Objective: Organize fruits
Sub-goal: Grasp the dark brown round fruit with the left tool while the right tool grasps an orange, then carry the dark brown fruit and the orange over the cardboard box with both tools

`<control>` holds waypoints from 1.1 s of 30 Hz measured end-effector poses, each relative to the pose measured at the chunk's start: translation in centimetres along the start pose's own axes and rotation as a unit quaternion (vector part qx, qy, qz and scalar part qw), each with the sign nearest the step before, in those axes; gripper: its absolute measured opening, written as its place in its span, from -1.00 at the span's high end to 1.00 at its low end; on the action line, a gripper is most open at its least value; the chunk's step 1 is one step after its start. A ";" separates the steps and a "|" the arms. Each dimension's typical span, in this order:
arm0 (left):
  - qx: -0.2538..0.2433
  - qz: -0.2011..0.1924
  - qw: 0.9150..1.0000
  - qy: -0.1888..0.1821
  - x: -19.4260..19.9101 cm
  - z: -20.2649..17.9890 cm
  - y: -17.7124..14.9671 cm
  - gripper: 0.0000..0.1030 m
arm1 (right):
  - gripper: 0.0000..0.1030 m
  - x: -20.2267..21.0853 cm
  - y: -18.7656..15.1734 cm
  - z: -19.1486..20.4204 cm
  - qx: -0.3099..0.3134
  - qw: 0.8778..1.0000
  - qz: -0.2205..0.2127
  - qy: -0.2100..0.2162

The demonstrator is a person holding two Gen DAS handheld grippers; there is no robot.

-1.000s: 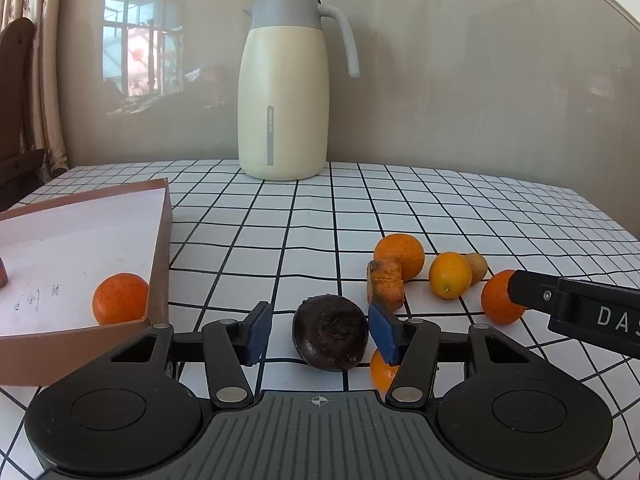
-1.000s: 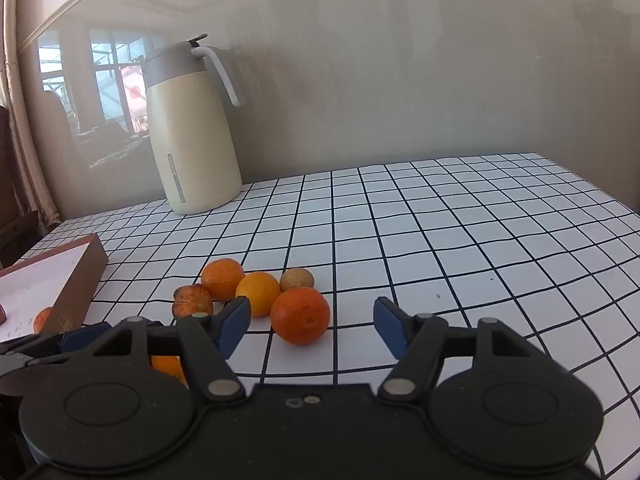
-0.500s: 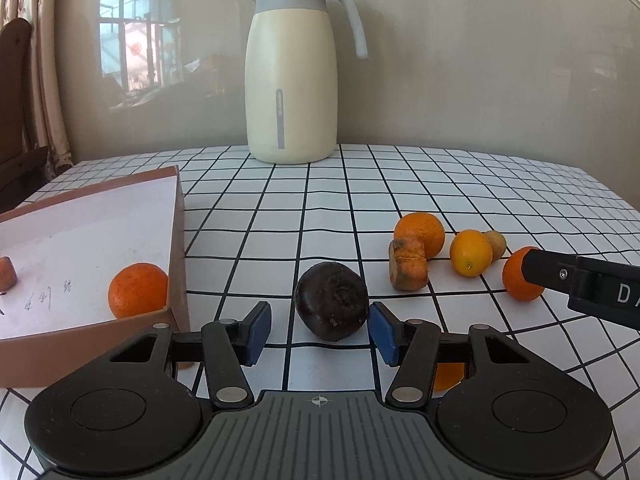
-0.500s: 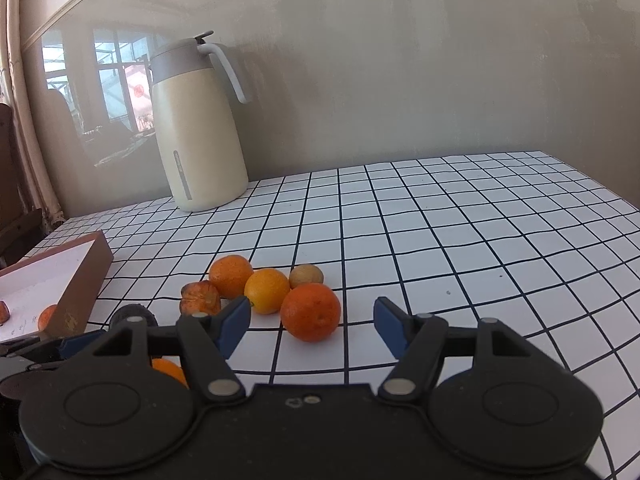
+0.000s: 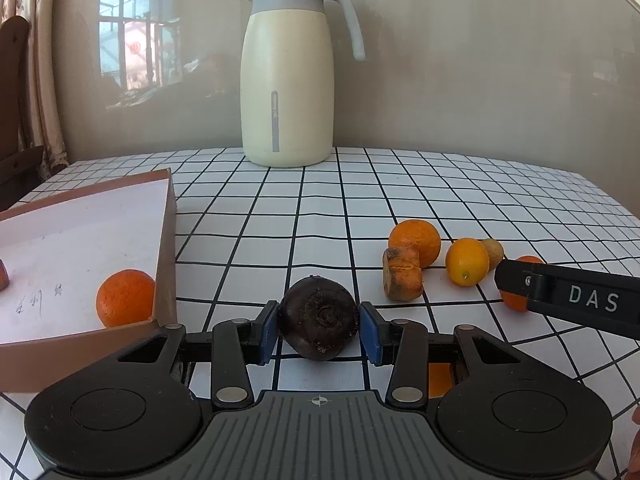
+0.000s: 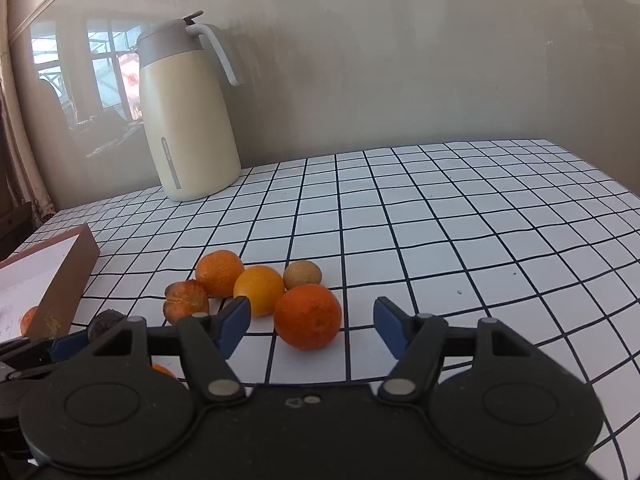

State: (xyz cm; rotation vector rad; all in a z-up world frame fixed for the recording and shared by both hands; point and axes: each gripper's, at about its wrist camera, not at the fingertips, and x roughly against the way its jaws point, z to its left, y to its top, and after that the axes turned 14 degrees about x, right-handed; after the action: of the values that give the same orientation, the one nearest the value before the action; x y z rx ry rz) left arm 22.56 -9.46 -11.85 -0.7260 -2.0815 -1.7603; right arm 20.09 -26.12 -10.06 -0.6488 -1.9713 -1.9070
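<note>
A dark purple-brown round fruit (image 5: 318,322) lies on the checked tablecloth between the blue pads of my left gripper (image 5: 319,330). Its jaws are closing and both pads touch the fruit's sides. My right gripper (image 6: 312,322) is open, with an orange (image 6: 308,316) between its fingers, nearer the left pad and untouched. Behind that lie a yellow-orange fruit (image 6: 259,290), another orange (image 6: 219,273), a small tan fruit (image 6: 302,275) and a blemished orange-brown piece (image 6: 186,300). A brown box (image 5: 166,240) at the left holds one orange (image 5: 125,297).
A cream thermos jug (image 5: 287,80) stands at the back of the table by the wall. One more orange (image 5: 439,378) shows under my left gripper's right finger. A finger of the right gripper (image 5: 568,298) reaches in from the right, half hiding an orange.
The left jaws have closed in from either side onto the dark fruit, which stood loose ahead of them before. The right gripper has hardly moved and kept its opening.
</note>
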 end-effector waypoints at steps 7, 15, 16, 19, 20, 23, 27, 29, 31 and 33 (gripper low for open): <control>-0.011 0.000 1.000 0.001 -0.1 -0.6 0.0 0.17 | 0.08 -0.9 0.4 0.1 -0.003 1.000 0.010 0.006; -0.020 -0.004 1.000 0.002 -0.1 -0.9 0.0 0.17 | 0.33 -1.5 0.6 0.3 0.006 1.000 0.017 0.009; -0.021 -0.005 1.000 0.002 0.0 -1.0 0.0 0.17 | 0.42 -1.3 0.6 0.3 0.007 1.000 0.014 0.008; -0.022 -0.008 1.000 0.001 0.1 -1.0 -0.1 0.17 | 0.44 -1.1 0.5 0.4 0.014 1.000 0.013 0.012; -0.022 -0.008 1.000 0.001 0.1 -1.0 -0.1 0.17 | 0.44 -1.0 0.4 0.4 0.016 1.000 0.012 0.012; -0.023 -0.010 1.000 0.000 0.3 -1.0 -0.2 0.18 | 0.44 -0.5 0.2 0.5 0.016 1.000 0.010 0.014; -0.023 -0.012 1.000 -0.003 0.6 -0.8 -0.4 0.18 | 0.45 0.3 -0.2 0.6 0.018 1.000 0.007 0.014; -0.022 -0.012 1.000 -0.004 0.7 -0.8 -0.5 0.18 | 0.45 0.9 -0.3 0.7 0.023 1.000 0.005 0.014; -0.020 -0.012 1.000 -0.007 1.0 -0.7 -0.6 0.18 | 0.45 1.3 -0.5 0.8 0.027 1.000 0.005 0.014; -0.022 -0.015 1.000 -0.008 1.3 -0.6 -0.7 0.18 | 0.45 1.7 -0.8 0.8 0.023 1.000 0.007 0.016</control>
State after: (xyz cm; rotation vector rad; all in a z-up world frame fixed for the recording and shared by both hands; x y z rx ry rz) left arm 21.04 -9.89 -11.63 -0.7264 -2.0805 -1.8274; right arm 18.33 -25.19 -9.85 -0.6138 -1.9788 -1.8469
